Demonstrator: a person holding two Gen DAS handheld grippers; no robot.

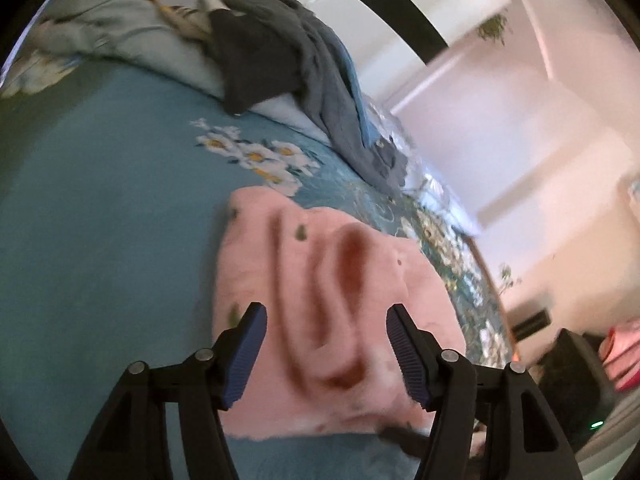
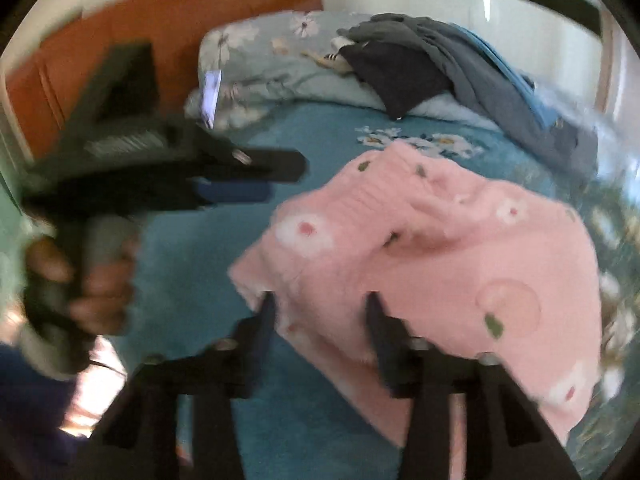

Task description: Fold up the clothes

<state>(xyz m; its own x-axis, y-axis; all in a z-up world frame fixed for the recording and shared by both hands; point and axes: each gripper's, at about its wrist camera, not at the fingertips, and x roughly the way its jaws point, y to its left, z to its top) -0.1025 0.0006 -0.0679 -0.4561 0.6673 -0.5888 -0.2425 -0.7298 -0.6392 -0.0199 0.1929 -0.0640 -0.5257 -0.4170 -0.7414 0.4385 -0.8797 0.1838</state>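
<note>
A pink fleece garment [image 1: 332, 280] with small flower and leaf prints lies rumpled on the blue floral bedspread [image 1: 100, 200]. My left gripper [image 1: 326, 312] is open, its blue-padded fingers spread just above the garment's near folds, holding nothing. In the right wrist view the same pink garment [image 2: 440, 260] lies partly folded. My right gripper [image 2: 320, 304] is open over its near left corner. The left gripper [image 2: 244, 178], held in a hand, also shows in the right wrist view, to the left of the garment and blurred.
A pile of dark grey and blue clothes [image 2: 460, 68] lies on the pillows [image 2: 260, 60] at the head of the bed. An orange wooden headboard [image 2: 120, 36] stands behind. The bed's right edge [image 1: 480, 280] drops off towards the room.
</note>
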